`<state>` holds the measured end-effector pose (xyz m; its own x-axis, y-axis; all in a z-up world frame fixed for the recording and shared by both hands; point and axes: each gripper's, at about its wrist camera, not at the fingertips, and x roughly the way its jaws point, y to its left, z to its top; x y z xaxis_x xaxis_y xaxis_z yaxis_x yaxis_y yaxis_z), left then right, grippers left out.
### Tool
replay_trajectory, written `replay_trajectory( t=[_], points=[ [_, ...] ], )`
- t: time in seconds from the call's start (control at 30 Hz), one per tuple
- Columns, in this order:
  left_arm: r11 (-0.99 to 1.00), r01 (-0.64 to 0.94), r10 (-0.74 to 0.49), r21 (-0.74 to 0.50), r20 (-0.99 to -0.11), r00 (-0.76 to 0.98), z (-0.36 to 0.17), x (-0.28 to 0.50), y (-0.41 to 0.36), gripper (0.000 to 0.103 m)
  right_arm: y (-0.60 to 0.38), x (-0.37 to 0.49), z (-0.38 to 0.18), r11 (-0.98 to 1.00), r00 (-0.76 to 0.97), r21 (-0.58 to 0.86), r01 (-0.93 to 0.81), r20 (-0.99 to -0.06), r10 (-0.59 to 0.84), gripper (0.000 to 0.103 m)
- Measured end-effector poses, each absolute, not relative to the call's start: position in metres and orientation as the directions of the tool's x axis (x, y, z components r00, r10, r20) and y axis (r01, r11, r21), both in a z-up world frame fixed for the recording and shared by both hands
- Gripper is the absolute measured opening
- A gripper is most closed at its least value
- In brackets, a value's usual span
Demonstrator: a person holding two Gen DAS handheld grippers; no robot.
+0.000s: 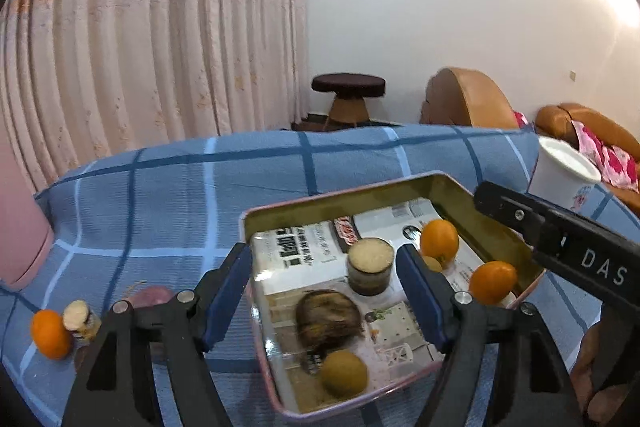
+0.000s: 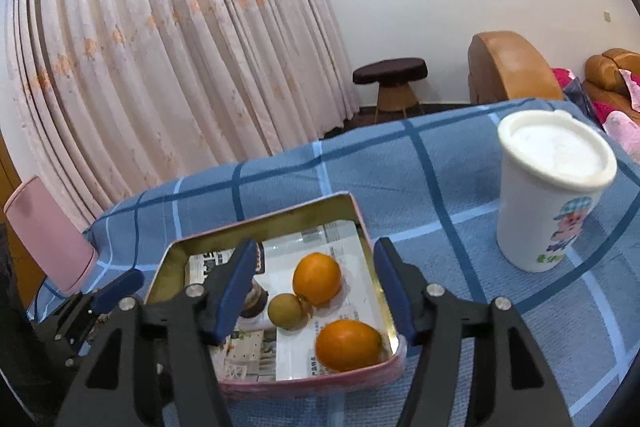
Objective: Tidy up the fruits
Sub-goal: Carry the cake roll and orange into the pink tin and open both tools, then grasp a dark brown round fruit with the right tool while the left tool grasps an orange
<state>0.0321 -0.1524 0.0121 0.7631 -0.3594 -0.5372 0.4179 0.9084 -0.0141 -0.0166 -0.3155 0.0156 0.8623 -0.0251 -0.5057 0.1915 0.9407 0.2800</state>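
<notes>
A pink-rimmed metal tray (image 1: 352, 201) lined with printed paper sits on the blue checked cloth. In it lie two oranges (image 1: 439, 243) (image 1: 493, 282), a hairy brown fruit (image 1: 328, 319), a round tan fruit (image 1: 345, 373) and a lidded jar (image 1: 369, 265). My left gripper (image 1: 324, 291) hovers open over the tray's near left part, with nothing pressed by its pads. My right gripper (image 2: 316, 287) is open above the tray's right end (image 2: 260, 227), over two oranges (image 2: 317, 279) (image 2: 347, 345) and a small greenish-brown fruit (image 2: 286, 311). Another orange (image 1: 50, 333) lies on the cloth left of the tray.
A small jar (image 1: 80, 317) and a purplish object (image 1: 152, 297) sit beside the loose orange. A tall white lidded cup (image 2: 552, 195) stands right of the tray. A pink cylinder (image 2: 48, 235) stands at the far left. Curtains, a stool and sofas lie beyond.
</notes>
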Motion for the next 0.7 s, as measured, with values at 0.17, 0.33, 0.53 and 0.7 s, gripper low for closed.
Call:
replay_trajectory(
  t=[0.17, 0.33, 0.53, 0.7],
  points=[
    [0.925, 0.377, -0.338, -0.037, -0.530, 0.778, 0.014, 0.032, -0.129, 0.075, -0.306, -0.018, 0.016, 0.950, 0.869, 0.258, 0.173, -0.494, -0.024, 0.065],
    [0.940, 0.339, -0.307, -0.040, -0.533, 0.788, 0.010, 0.029, -0.105, 0.075, -0.294, -0.021, 0.011, 0.952, 0.868, 0.255, 0.166, -0.496, -0.019, 0.065],
    [0.951, 0.310, -0.274, -0.024, -0.533, 0.801, 0.006, 0.023, -0.084, 0.075, -0.274, -0.027, 0.012, 0.959, 0.875, 0.239, 0.153, -0.484, -0.019, 0.065],
    [0.960, 0.278, -0.249, -0.027, -0.538, 0.805, 0.004, 0.022, -0.063, 0.076, -0.250, -0.028, 0.008, 0.969, 0.863, 0.204, 0.139, -0.505, -0.018, 0.065]
  ],
)
